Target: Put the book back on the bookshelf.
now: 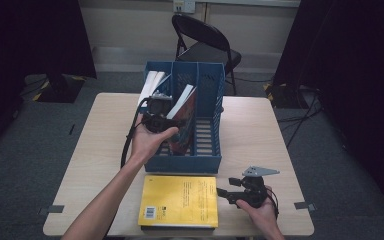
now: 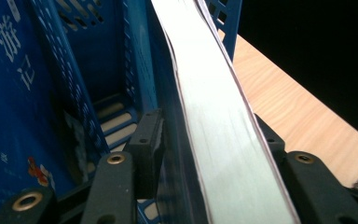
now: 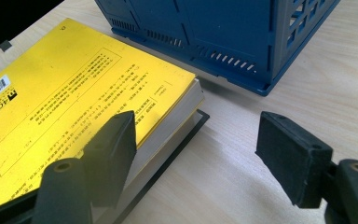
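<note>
A blue file rack [image 1: 207, 150] with three slots stands mid-table. In its middle slot a red-covered book [image 1: 185, 107] leans. My left gripper [image 1: 159, 112] is at that book's top, and its white page edge [image 2: 214, 116] runs between the jaws of the left gripper [image 2: 209, 135]. The pads stand close on either side without clearly pressing. A yellow book [image 1: 180, 200] lies flat on a dark one at the front edge. Just to its right my right gripper [image 1: 225, 192] is open, one jaw over the yellow book's [image 3: 65, 88] corner, bare table between the jaws of the right gripper [image 3: 196, 140].
White-edged books [image 1: 150, 82] fill the rack's left slot, and a blue cover [image 2: 9, 93] shows there. The right slot [image 1: 207, 127] holds nothing. A black folding chair [image 1: 205, 40] stands beyond the table. Bare tabletop [image 1: 260, 135] lies to the right of the rack.
</note>
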